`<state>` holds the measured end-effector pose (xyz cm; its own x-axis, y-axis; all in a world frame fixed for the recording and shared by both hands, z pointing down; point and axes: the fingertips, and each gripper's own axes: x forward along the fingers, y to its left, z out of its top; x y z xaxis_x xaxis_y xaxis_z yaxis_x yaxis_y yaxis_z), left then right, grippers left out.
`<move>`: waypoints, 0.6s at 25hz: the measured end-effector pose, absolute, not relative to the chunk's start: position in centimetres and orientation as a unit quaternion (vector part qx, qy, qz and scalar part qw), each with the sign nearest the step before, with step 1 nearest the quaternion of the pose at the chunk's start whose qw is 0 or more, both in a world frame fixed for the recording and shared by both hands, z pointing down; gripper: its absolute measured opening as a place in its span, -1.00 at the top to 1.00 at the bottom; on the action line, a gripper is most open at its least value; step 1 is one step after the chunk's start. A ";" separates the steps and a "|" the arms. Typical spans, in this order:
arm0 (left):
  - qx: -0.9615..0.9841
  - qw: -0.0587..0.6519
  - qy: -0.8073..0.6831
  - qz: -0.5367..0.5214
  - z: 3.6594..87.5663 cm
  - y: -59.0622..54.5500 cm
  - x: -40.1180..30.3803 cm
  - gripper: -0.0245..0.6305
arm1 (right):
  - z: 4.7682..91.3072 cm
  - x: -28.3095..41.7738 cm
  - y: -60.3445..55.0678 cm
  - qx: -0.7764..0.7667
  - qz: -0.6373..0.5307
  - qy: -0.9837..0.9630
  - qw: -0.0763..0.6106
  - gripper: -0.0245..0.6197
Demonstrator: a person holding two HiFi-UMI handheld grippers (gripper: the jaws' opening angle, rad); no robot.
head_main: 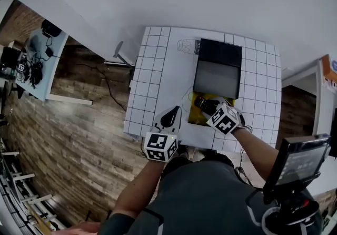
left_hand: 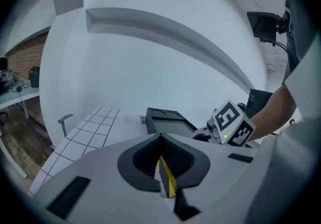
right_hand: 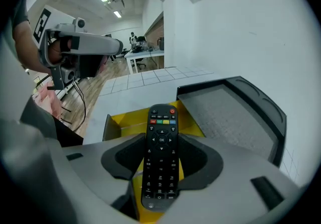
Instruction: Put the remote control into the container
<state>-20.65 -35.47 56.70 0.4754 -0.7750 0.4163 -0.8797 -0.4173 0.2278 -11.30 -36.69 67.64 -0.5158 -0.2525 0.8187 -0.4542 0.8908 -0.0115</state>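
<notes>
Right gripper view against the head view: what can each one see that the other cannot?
Only the right gripper view: the coloured buttons on the black plastic remote control, gripped lengthwise between the jaws of the right tool.

Only the head view: the whole white gridded table and the clear plastic bottle lying near its far edge.

Both: the remote, the shallow yellow tray under it, and the dark rectangular container with a grey floor just beyond.
</notes>
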 end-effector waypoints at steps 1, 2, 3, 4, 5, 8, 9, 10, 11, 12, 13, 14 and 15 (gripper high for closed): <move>0.832 0.214 -0.496 0.125 57.0 -35.5 -20.7 0.90 | 68.3 -11.3 -36.6 0.199 0.116 -0.858 0.459 0.28; 0.832 0.217 -0.495 0.125 57.2 -35.6 -20.8 0.90 | 68.9 -11.3 -36.6 0.194 0.118 -0.853 0.470 0.28; 0.832 0.219 -0.495 0.124 57.3 -35.7 -20.9 0.90 | 69.4 -11.2 -36.7 0.189 0.120 -0.848 0.481 0.28; 0.831 0.221 -0.495 0.123 57.3 -35.7 -21.0 0.90 | 69.9 -11.2 -36.7 0.185 0.122 -0.844 0.489 0.28; 0.832 0.222 -0.494 0.123 57.4 -35.6 -21.0 0.90 | 70.3 -11.2 -36.7 0.182 0.123 -0.841 0.494 0.27; 0.832 0.224 -0.493 0.122 57.3 -35.3 -21.4 0.90 | 70.8 -11.2 -36.6 0.178 0.124 -0.836 0.503 0.27; 0.831 0.224 -0.495 0.121 57.2 -35.4 -21.7 0.90 | 70.8 -11.2 -36.7 0.177 0.125 -0.836 0.505 0.27; 0.830 0.224 -0.496 0.120 57.1 -35.4 -21.9 0.90 | 70.8 -11.2 -36.7 0.176 0.125 -0.836 0.505 0.27; 0.829 0.224 -0.498 0.118 57.0 -35.4 -22.1 0.90 | 70.8 -11.3 -36.7 0.174 0.126 -0.836 0.505 0.27; 0.829 0.224 -0.499 0.117 56.9 -35.4 -22.1 0.90 | 70.9 -11.3 -36.7 0.172 0.126 -0.837 0.505 0.27; 0.829 0.223 -0.499 0.117 56.9 -35.3 -22.2 0.90 | 70.9 -11.3 -36.6 0.169 0.127 -0.836 0.506 0.27; 0.830 0.222 -0.498 0.117 56.8 -35.3 -22.1 0.90 | 71.0 -11.3 -36.6 0.167 0.127 -0.836 0.508 0.27; 0.831 0.221 -0.497 0.118 56.7 -35.2 -22.1 0.90 | 71.0 -11.3 -36.5 0.164 0.128 -0.834 0.511 0.27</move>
<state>-22.08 -35.19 56.74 0.4784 -0.7737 0.4154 -0.8778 -0.4082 0.2507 -11.33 -36.52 71.03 -0.4244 -0.1437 0.8940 -0.4046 0.9134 -0.0453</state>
